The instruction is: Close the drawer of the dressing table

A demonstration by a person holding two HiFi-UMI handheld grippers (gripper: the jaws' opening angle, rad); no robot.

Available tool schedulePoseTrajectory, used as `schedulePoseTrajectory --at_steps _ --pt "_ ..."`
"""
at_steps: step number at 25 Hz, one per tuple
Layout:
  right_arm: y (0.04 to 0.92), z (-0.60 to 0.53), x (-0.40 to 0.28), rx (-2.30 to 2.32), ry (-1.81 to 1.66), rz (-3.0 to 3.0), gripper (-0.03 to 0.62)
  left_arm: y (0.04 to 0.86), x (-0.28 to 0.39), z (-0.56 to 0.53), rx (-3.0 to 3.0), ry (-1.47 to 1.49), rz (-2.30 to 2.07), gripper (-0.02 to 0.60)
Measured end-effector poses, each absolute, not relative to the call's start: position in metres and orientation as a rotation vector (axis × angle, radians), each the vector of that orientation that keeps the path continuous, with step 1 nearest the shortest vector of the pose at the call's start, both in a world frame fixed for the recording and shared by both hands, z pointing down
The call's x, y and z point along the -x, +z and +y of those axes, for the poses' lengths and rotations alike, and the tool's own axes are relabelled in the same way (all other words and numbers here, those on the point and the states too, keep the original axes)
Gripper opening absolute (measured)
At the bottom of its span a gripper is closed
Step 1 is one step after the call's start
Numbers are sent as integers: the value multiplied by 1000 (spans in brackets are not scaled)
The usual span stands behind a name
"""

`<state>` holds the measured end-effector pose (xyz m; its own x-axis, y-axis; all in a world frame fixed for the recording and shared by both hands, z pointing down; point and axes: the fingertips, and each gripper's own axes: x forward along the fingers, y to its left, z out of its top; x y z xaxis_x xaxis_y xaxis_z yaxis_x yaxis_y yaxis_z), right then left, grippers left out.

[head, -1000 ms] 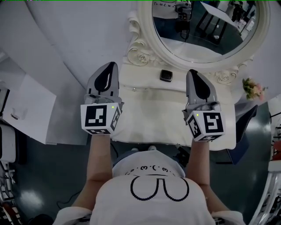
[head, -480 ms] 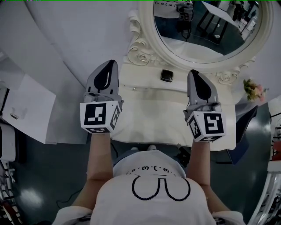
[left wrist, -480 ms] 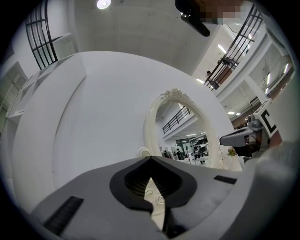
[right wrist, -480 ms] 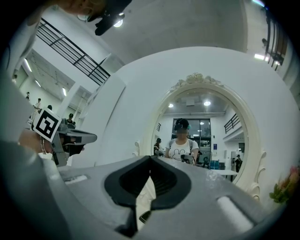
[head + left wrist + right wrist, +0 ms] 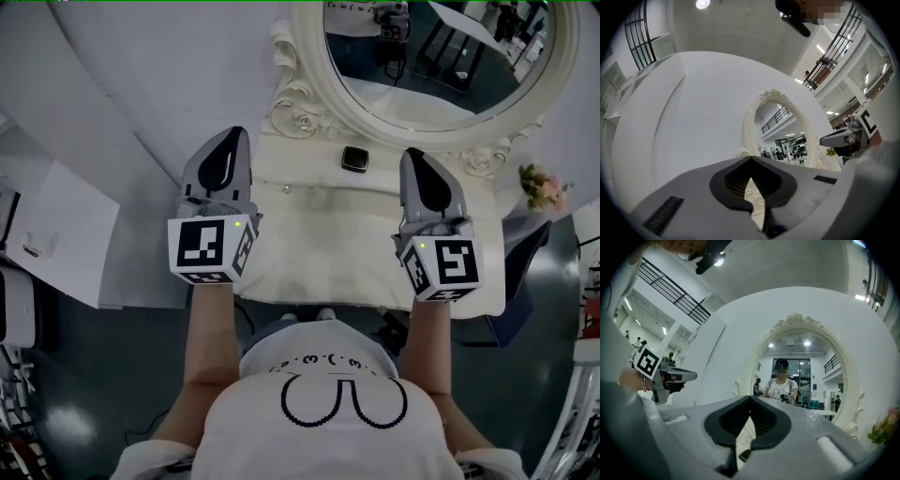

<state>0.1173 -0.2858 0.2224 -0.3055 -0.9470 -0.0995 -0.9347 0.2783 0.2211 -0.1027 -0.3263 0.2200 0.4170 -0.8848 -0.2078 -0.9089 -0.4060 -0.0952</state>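
Observation:
The white dressing table (image 5: 309, 155) stands under an oval mirror (image 5: 441, 66). A small knob (image 5: 286, 189) shows at the table's front edge. Below it a cream surface (image 5: 328, 244) stretches toward the person; I cannot tell whether it is the drawer or a stool. My left gripper (image 5: 233, 138) hovers at the table's left front corner, my right gripper (image 5: 413, 157) at its right front. Both point at the mirror. The left gripper (image 5: 750, 159) has its tips together with nothing between them, and so does the right gripper (image 5: 750, 399).
A small black object (image 5: 353, 159) lies on the table top near the mirror's base. Pink flowers (image 5: 542, 187) stand at the table's right end. A white cabinet (image 5: 66, 234) is at the left, over dark floor (image 5: 94, 375).

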Motion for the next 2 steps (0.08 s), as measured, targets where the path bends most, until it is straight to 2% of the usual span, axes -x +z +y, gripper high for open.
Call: schedulePoseTrajectory --at_steps 2 --pt "222 -285 -116 -1816 -373 -2469 0 219 104 -325 2475 184 1585 -3"
